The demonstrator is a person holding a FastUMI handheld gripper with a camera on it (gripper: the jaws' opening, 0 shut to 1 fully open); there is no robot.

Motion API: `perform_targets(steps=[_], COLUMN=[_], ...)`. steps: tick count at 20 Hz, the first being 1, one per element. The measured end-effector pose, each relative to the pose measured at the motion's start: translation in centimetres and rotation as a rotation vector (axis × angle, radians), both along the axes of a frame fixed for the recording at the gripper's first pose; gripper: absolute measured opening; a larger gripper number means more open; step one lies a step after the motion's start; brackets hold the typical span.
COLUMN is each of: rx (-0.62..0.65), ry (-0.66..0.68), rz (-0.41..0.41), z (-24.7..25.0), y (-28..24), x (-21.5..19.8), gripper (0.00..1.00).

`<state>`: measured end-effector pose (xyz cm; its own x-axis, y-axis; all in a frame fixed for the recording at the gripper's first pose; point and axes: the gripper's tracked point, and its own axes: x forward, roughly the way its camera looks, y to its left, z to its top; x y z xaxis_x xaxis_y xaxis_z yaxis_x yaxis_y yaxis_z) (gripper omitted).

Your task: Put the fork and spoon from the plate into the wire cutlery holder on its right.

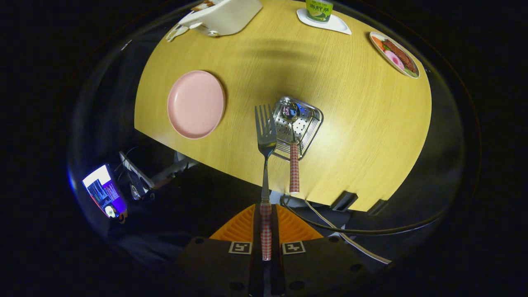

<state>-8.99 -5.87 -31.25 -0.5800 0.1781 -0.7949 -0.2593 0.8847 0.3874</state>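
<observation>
The tool point(266, 231), clamped on the checked-handled steel fork point(265, 136), aims its tines just left of the square wire cutlery holder point(298, 126) ahead.

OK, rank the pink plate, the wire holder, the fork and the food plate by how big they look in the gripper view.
1. Pink plate.
2. Fork, though it is clamped in the tool, so nearness inflates it.
3. Wire holder and food plate look alike; unranked.

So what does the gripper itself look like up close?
The gripper has two ribbed, wedge-shaped fingers on a dark, boxy body with round screw holes. Each side carries a small square black-and-white marker. A dark cable loops off beside it.
</observation>
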Motion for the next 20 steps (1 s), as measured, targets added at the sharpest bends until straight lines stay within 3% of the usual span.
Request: perform_targets(steps=[10, 20], rx=[-0.142, -0.171], ry=[0.257, 0.307], rz=[0.057, 0.076], z=[-3.2, -5.6], y=[-0.4, 1.0], x=[0.5, 2.3], gripper=[0.12, 0.11])
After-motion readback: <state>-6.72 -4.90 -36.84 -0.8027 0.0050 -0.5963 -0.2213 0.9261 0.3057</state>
